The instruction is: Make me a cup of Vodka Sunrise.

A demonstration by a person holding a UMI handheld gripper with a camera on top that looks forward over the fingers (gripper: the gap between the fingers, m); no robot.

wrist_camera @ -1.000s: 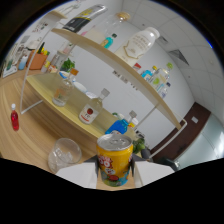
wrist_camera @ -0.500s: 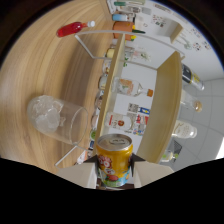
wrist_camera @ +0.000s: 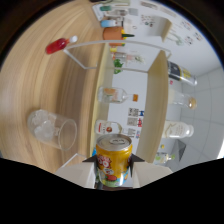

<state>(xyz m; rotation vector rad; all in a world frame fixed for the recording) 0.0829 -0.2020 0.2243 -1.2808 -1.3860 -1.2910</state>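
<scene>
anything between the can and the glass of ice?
Nothing: in the gripper view, only bare wooden table separates the can, held in the gripper, from the glass.

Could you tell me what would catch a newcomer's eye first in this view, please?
First comes the yellow-orange drink can, pull-tab end facing the shelves, clamped between the gripper fingers. Beside it, on the wooden table, a clear glass holds ice. Beyond the can a two-tier wooden shelf carries bottles, and a red bottle sits farther off on the table; the whole view looks turned sideways.
</scene>
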